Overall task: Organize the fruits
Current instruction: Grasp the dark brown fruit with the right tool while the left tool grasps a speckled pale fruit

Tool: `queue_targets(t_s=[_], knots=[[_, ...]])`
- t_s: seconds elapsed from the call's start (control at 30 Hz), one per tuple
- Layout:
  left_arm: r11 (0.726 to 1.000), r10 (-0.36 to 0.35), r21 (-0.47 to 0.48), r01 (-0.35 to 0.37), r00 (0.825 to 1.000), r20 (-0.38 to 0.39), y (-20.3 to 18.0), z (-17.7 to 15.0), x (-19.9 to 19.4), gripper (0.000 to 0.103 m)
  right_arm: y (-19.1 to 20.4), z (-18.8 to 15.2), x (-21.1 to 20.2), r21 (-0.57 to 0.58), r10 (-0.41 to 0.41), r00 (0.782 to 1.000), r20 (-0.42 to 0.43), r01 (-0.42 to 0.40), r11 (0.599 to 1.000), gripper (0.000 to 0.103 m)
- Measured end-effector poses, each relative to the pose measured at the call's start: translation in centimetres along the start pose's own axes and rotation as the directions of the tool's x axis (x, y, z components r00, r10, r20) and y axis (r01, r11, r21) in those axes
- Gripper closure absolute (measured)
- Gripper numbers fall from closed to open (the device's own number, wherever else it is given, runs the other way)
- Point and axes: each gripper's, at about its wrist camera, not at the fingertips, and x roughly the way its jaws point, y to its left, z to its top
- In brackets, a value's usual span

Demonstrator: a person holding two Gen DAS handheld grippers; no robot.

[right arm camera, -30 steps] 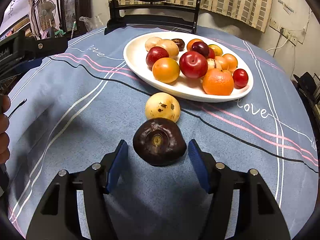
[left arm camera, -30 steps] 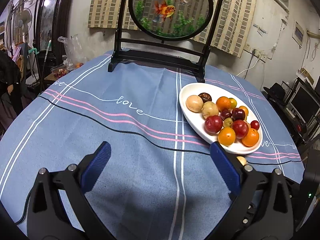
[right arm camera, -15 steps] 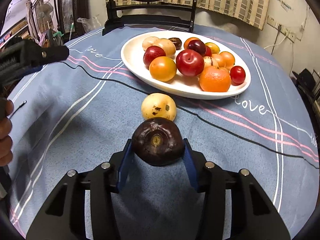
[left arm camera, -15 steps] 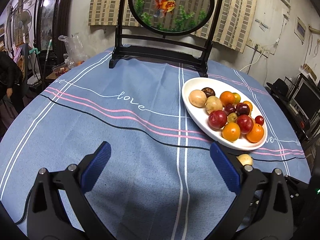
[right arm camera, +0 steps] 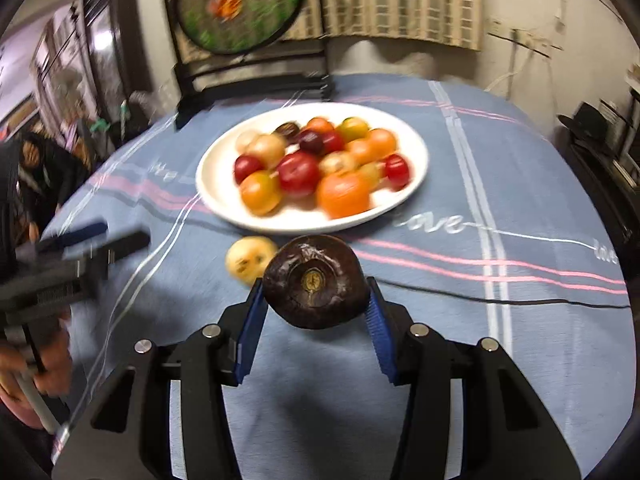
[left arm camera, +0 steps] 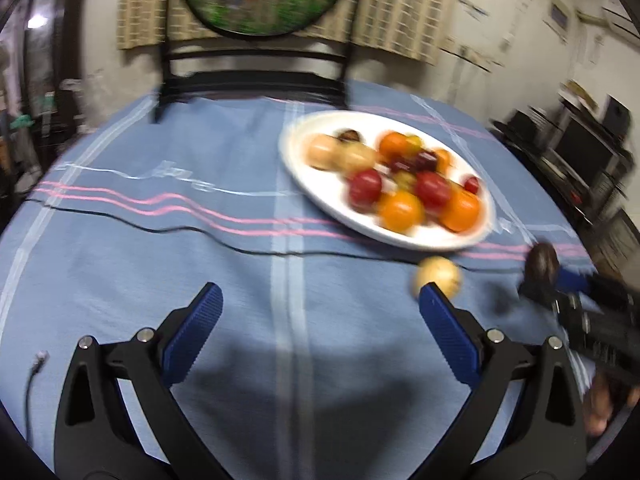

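My right gripper (right arm camera: 316, 300) is shut on a dark purple round fruit (right arm camera: 316, 280) and holds it off the blue tablecloth, just in front of the white oval plate (right arm camera: 216, 176) heaped with red, orange and yellow fruits. A pale yellow fruit (right arm camera: 250, 258) lies on the cloth left of the held one. In the left wrist view my left gripper (left arm camera: 320, 300) stands open over bare cloth, with the yellow fruit (left arm camera: 438, 276) by its right fingertip and the plate (left arm camera: 296, 152) beyond. The right gripper (left arm camera: 548, 276) with its dark fruit (left arm camera: 542, 262) shows at the far right.
A black stand with a round goldfish panel (right arm camera: 240, 8) stands at the table's far edge. Shelves and monitors (left arm camera: 584, 152) lie beyond the right edge, dark furniture beyond the left. A thin cable (left arm camera: 34, 376) lies near the front left of the cloth.
The right gripper closed on the dark fruit and lifted it off the cloth towards the plate. The left gripper swung right, bringing the yellow fruit and the right gripper into its view.
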Motion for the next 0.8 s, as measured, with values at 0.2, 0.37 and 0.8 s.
queue_targets(t_s=[0.2, 0.37, 0.8], knots=[[0.997, -0.017, 0.078, 0.019, 0.999, -0.031, -3.7, -0.9, 1.2, 0.006, -2.6, 0.4, -1.4, 0.099, 0.005, 0.999, 0.032, -0.008, 0.995, 0.054], [0.995, -0.037, 0.093, 0.044, 0.996, -0.076, -6.0, -1.1, 2.7, 0.017, -2.4, 0.6, -1.8, 0.097, 0.017, 0.999, 0.041, -0.021, 0.995, 0.054], [0.991, 0.015, 0.131, 0.001, 0.993, -0.117, -8.9, -0.5, 6.3, 0.052, -2.4, 0.7, -2.5, 0.112, 0.049, 0.997, 0.059, -0.056, 0.992, 0.054]])
